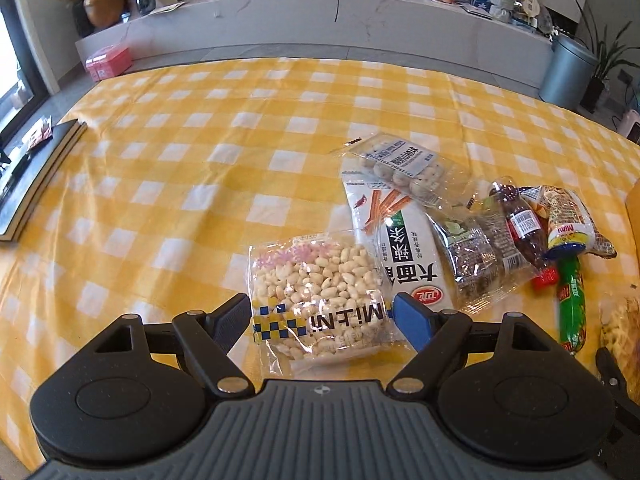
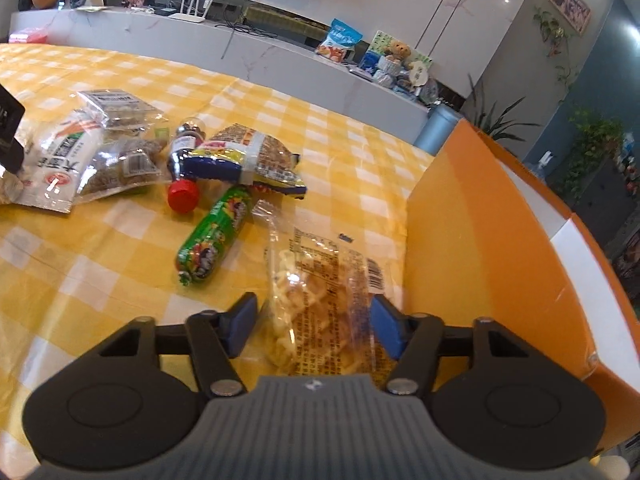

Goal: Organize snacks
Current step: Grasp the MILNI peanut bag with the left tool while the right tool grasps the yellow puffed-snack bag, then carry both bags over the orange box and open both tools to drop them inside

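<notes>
My left gripper [image 1: 320, 314] is open, its fingers on either side of a clear puffed-rice packet [image 1: 316, 288] lying on the yellow checked tablecloth [image 1: 180, 152]. My right gripper [image 2: 314, 322] is open around a clear bag of yellow crisps [image 2: 316, 300], next to an orange box [image 2: 480, 248]. Between them lies a pile of snacks: a white bag with Chinese print [image 1: 394, 240], a clear pack of round sweets [image 1: 404, 164], a dark seed packet [image 1: 480, 256], a small red-capped bottle [image 2: 182, 168], a green sausage tube [image 2: 214, 236] and a blue-yellow packet [image 2: 248, 156].
A dark book [image 1: 36, 172] lies at the table's left edge. Behind the table runs a white counter [image 1: 320, 12] with a router, plants and a soft toy. A grey bin [image 1: 566, 72] stands at the far right.
</notes>
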`<move>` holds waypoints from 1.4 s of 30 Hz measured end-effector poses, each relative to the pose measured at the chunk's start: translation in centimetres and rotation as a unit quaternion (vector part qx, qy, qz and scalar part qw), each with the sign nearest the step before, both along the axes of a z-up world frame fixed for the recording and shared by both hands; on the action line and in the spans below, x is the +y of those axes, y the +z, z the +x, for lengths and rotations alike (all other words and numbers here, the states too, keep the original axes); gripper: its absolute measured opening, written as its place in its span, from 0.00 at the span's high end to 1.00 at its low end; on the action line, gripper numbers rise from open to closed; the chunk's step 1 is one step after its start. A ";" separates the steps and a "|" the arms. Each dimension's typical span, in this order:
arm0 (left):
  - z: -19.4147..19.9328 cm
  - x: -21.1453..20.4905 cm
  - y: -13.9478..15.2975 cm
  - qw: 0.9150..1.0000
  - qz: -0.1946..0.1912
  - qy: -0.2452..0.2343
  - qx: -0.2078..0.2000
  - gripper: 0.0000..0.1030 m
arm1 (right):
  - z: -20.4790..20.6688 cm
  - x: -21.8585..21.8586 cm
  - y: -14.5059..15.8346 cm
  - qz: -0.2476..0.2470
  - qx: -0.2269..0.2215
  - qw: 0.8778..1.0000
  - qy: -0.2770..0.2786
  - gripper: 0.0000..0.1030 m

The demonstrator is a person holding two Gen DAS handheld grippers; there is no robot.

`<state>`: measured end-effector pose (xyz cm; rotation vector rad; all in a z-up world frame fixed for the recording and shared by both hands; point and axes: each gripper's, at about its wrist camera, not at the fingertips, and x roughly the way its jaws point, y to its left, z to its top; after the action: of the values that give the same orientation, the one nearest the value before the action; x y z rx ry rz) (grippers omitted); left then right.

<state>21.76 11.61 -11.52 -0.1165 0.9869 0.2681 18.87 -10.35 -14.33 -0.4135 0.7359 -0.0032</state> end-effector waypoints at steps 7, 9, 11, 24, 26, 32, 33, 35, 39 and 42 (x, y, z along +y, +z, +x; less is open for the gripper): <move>0.5 -0.1 -0.9 1.000 -0.011 0.008 0.012 0.02 | -0.4 -0.5 0.8 0.016 -0.012 1.000 -0.003 0.56; 0.7 -0.2 -1.1 1.000 -0.010 0.008 0.016 0.01 | -0.6 -0.7 1.4 0.026 -0.014 1.000 -0.003 0.59; 0.8 -0.2 -1.2 1.000 -0.009 0.008 0.018 0.01 | -0.9 -1.0 1.9 0.039 -0.017 0.999 -0.005 0.61; 0.6 -0.1 -1.4 0.999 -0.024 0.007 0.029 0.11 | -2.6 -2.0 4.3 0.072 -0.038 0.997 -0.009 0.77; 0.3 -0.1 -1.0 1.000 -0.021 0.007 0.021 0.11 | -2.7 -2.2 4.5 0.072 -0.042 0.996 -0.012 0.78; -1.3 -0.6 1.8 1.000 -0.024 -0.001 -0.014 0.11 | -3.7 -2.6 5.4 0.086 -0.051 0.995 -0.017 0.80; -1.6 -0.7 2.2 0.999 -0.028 -0.004 -0.019 0.11 | -3.9 -2.6 5.6 0.087 -0.052 0.995 -0.015 0.80; -2.2 -1.1 3.0 0.999 -0.034 -0.010 -0.027 0.11 | -4.7 -2.4 6.1 0.087 -0.066 0.994 -0.007 0.80; -3.5 -2.1 4.3 0.998 -0.042 -0.038 -0.040 0.11 | -5.9 -2.3 7.5 0.099 -0.082 0.992 0.007 0.80; -4.5 -2.9 5.2 0.996 -0.050 -0.055 -0.049 0.11 | -6.2 -3.3 8.4 0.140 -0.070 0.988 0.006 0.80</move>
<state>17.27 8.66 -6.29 -0.1652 0.9053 0.1115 12.65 -13.66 -5.92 -0.1468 0.5847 0.0820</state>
